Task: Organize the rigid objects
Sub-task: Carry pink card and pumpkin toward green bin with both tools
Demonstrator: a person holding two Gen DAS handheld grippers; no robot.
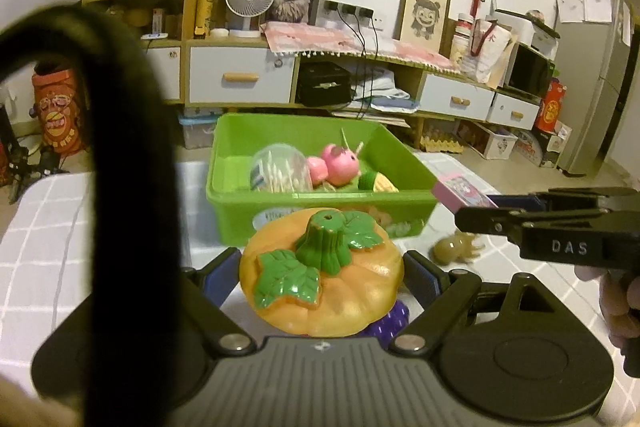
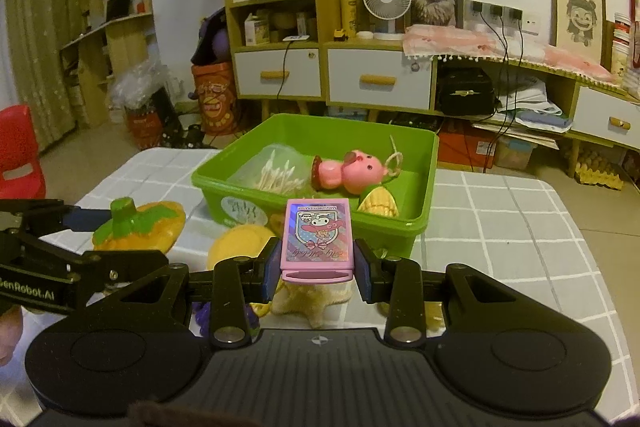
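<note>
The left claw [image 1: 322,273] clamps a glossy orange toy pumpkin [image 1: 320,279] with a green stem and leaves, held above the worktop [image 1: 60,227] just before the green bin [image 1: 320,195]. The right claw [image 2: 316,267] is nearly closed on a flat pink card case [image 2: 316,235] printed with a cartoon figure, its far end close to the bin's near rim. In the bin lie a cotton-swab tub [image 2: 276,171], a pink pig toy [image 2: 352,171] and toy corn [image 2: 378,203]. Open checked cloth spreads right of the bin.
</note>
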